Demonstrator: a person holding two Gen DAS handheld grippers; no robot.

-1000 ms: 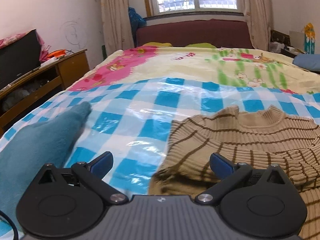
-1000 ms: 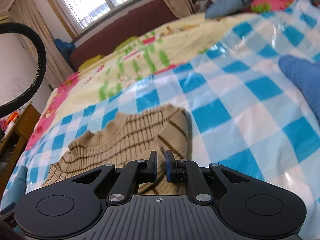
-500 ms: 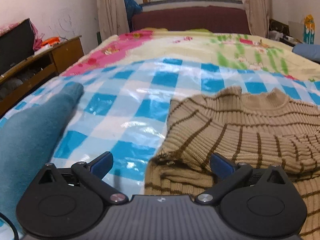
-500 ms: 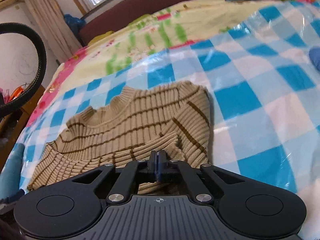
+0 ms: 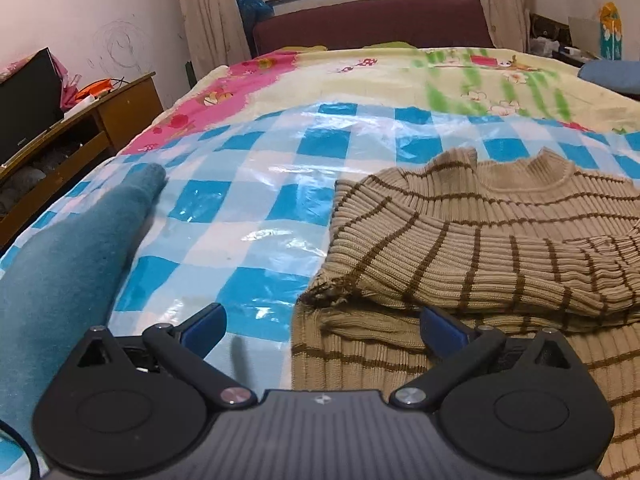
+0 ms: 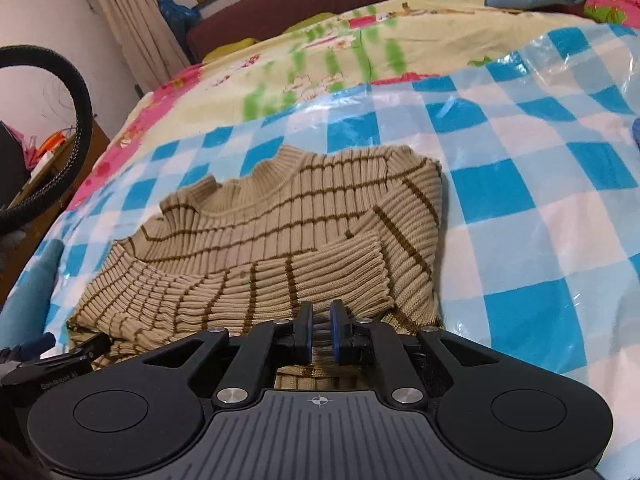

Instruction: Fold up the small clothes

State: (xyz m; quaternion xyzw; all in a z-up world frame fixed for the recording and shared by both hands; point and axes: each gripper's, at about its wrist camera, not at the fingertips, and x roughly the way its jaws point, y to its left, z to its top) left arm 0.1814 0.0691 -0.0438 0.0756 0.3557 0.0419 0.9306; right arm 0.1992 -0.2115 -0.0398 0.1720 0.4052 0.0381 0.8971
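Left wrist view takes in the bed [image 5: 400, 72] first, a flowered sheet running up to a dark red headboard, with a blue-and-white checked plastic sheet [image 5: 248, 184] spread over the near end. On that plastic lies the tan striped sweater [image 5: 480, 240], its collar toward the headboard and one sleeve folded across the body. A teal garment [image 5: 68, 264] lies apart from it on the left side of the plastic. A wooden cabinet [image 5: 116, 112] stands beside the bed by the wall.

From the right wrist view the sweater [image 6: 280, 240] sits in the middle of the checked sheet [image 6: 540, 208], both sleeves folded inward over the chest, one cuff lying just ahead of the tool.

The left gripper [image 5: 322, 326] hovers over the sweater's near left edge with its fingers spread wide, nothing between them. The right gripper [image 6: 320, 330] is low over the sweater's hem; its fingers have just been parting and stand a narrow gap apart, with knit visible behind the gap but not pinched.
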